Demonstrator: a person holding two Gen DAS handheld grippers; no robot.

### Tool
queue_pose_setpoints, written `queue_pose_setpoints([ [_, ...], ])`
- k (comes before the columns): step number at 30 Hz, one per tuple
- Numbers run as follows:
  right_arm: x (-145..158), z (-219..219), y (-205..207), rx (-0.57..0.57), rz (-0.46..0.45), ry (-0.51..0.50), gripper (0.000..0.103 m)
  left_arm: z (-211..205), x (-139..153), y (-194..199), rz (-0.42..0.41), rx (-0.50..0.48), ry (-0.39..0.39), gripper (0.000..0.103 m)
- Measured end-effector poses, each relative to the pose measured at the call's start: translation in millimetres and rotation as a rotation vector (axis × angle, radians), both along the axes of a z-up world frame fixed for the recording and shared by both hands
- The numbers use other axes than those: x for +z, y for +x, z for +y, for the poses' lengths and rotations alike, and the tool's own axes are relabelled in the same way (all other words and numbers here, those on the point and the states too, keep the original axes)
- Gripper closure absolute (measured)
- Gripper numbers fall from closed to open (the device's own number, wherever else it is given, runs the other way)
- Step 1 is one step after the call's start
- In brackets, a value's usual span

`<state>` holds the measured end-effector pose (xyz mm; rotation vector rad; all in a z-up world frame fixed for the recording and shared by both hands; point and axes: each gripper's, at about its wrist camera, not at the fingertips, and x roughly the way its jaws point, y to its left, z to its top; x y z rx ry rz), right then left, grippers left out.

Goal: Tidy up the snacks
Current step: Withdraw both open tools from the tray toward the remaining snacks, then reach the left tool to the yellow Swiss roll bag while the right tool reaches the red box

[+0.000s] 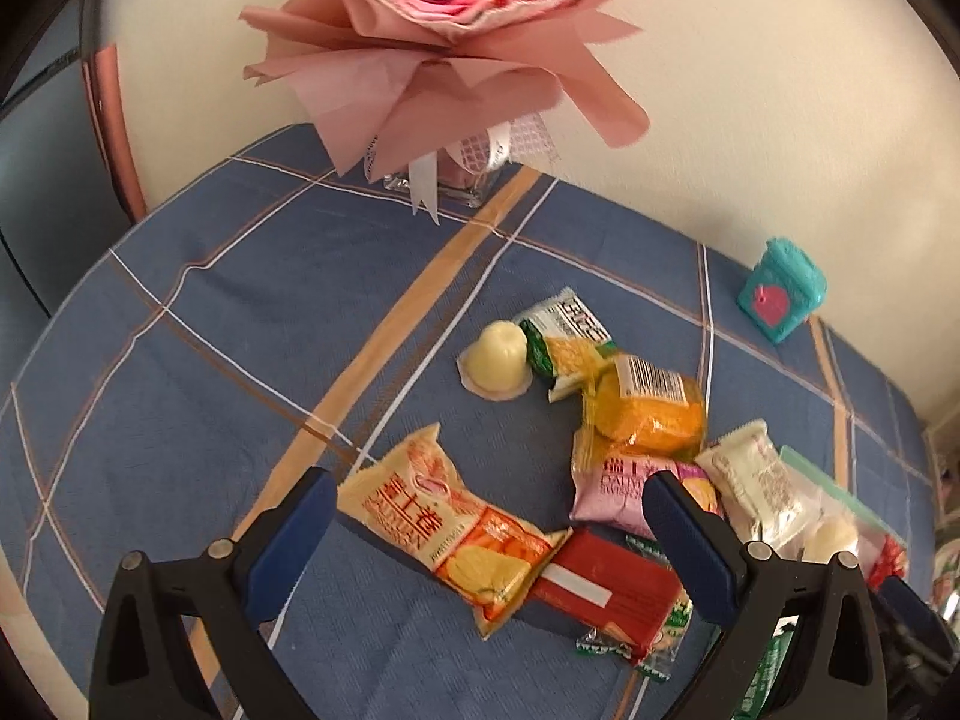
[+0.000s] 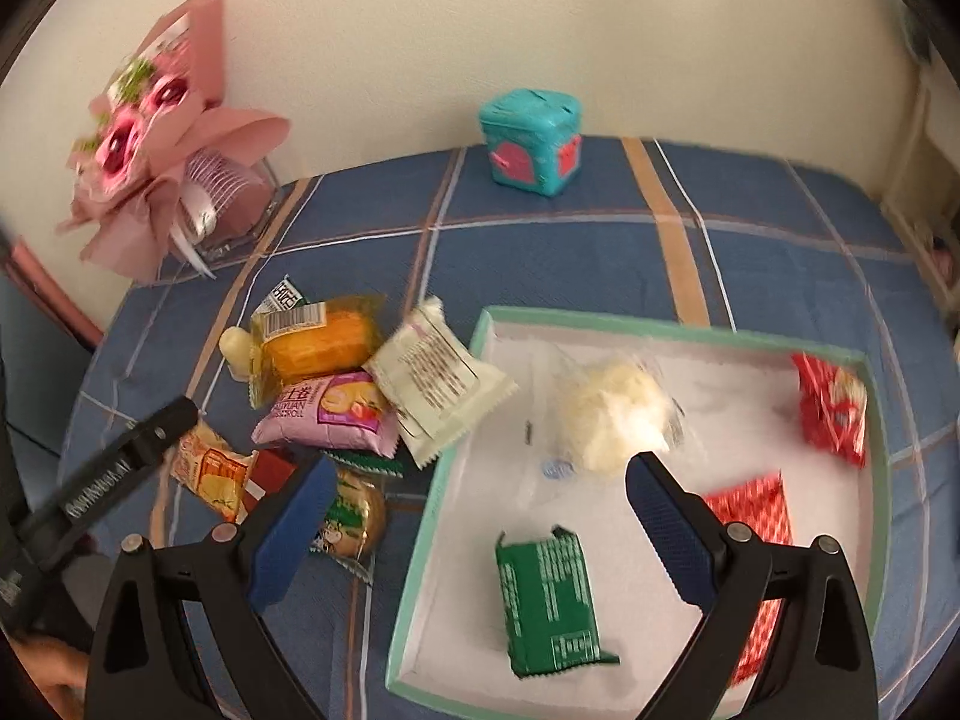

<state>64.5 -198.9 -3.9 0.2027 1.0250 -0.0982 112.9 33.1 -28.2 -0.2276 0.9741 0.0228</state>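
Observation:
Loose snacks lie on the blue plaid tablecloth: an orange-cream wafer packet, a red packet, a pink packet, an orange cake packet, a white packet and a jelly cup. My left gripper is open, above the wafer and red packets. My right gripper is open and empty over the left rim of a green-edged white tray. The tray holds a green packet, a white bun in clear wrap and red packets.
A pink bouquet in a glass vase stands at the back by the wall. A teal box with pink hearts sits at the table's far edge. The left gripper's arm crosses the right wrist view at lower left.

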Motion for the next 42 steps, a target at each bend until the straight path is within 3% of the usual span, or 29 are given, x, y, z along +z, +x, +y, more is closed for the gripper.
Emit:
queue_pose_setpoints([
  [3,-1,16,8,0.044,-0.010,-0.022,0.006,10,1,3,-0.012,0.018,-0.013,0.000],
  [7,-8,33,17,0.086,0.001,0.026,0.006,21,1,6,-0.011,0.029,0.019,0.000],
  [17,-27,88,36,0.205,0.051,0.011,0.007,45,-24,12,0.151,0.058,-0.036,0.000],
  [21,-36,94,40,0.220,0.082,0.004,0.019,50,-31,12,0.177,0.073,-0.044,0.000],
  [24,-43,99,39,0.269,0.105,0.017,0.019,53,-35,11,0.198,0.086,-0.050,0.000],
  [38,-64,127,40,0.408,0.175,-0.136,0.019,48,-44,17,0.238,0.079,-0.092,0.000],
  [42,-60,116,43,0.363,0.159,-0.078,0.019,40,-55,21,0.259,0.077,-0.106,0.000],
])
